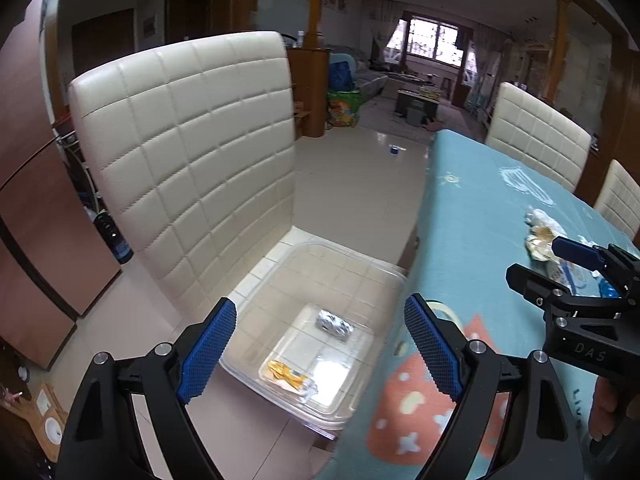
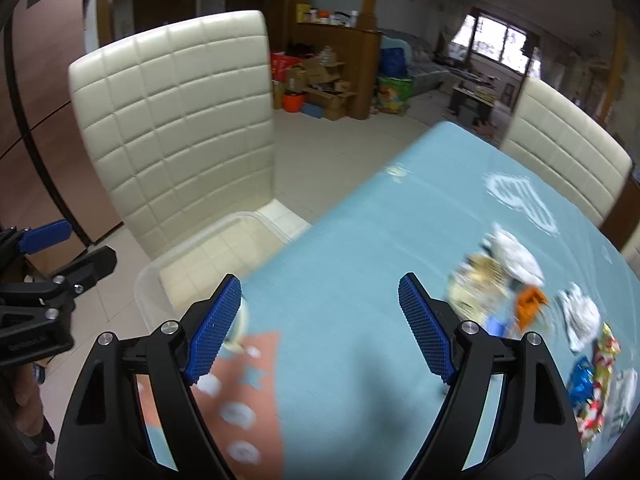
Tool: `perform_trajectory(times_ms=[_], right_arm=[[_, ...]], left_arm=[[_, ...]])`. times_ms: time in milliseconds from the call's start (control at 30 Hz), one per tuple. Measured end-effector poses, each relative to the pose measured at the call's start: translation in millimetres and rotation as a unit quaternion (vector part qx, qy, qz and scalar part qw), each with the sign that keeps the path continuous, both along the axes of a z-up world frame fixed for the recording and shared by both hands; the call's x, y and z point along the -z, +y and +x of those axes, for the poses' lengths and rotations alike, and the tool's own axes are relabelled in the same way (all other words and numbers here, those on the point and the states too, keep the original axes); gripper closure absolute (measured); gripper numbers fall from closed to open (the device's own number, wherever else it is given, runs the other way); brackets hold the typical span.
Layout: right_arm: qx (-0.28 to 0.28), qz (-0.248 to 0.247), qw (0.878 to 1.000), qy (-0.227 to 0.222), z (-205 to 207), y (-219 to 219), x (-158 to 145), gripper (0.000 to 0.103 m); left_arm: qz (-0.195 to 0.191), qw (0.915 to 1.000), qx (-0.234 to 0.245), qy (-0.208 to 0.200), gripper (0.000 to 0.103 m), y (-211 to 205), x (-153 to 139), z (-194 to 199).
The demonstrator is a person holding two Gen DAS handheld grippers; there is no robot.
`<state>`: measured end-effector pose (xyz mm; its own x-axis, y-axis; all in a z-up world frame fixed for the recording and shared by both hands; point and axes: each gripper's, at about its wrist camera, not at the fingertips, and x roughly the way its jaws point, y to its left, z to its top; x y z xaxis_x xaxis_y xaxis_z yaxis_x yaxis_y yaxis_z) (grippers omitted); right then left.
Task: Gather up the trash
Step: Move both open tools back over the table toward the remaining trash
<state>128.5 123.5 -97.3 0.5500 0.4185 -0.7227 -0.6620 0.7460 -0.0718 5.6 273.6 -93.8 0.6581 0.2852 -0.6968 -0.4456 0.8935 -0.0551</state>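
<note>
A clear plastic bin point(image 1: 362, 264) sits on a white chair seat beside the table. A silver wrapper point(image 1: 335, 325) and a yellow wrapper point(image 1: 289, 374) lie in it. My left gripper point(image 1: 320, 350) is open and empty above the bin. My right gripper point(image 2: 320, 330) is open and empty over the blue tablecloth point(image 2: 360, 248); it also shows in the left wrist view point(image 1: 548, 258). A pile of trash lies on the table to its right: crumpled white paper point(image 2: 516, 254), an orange piece point(image 2: 530, 304), a blue wrapper point(image 2: 582, 380) and a red-yellow wrapper point(image 2: 604, 354).
A quilted white chair back point(image 1: 188, 152) rises behind the bin. Other white chairs point(image 2: 568, 160) stand at the table's far side. The bin's rim point(image 2: 192, 246) shows left of the table edge. Boxes and clutter point(image 2: 320, 84) stand far back on the tiled floor.
</note>
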Motion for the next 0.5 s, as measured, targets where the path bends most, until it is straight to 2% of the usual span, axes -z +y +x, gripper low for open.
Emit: perform_trajectory(times_ms=[233,500], right_arm=[[0.063,0.012,0.998,0.009,5.9,-66.4,-4.5,0.022],[0.148,0.017,0.989,0.012,3.7,-158.8,-5.1,0.022]], left_arm=[[0.001,0.9987,0.051,0.005,0.019,-44.1,-7.1,13.3],[0.000,0.9931,0.116,0.012,0.019,-109.0,-8.3,27.5]])
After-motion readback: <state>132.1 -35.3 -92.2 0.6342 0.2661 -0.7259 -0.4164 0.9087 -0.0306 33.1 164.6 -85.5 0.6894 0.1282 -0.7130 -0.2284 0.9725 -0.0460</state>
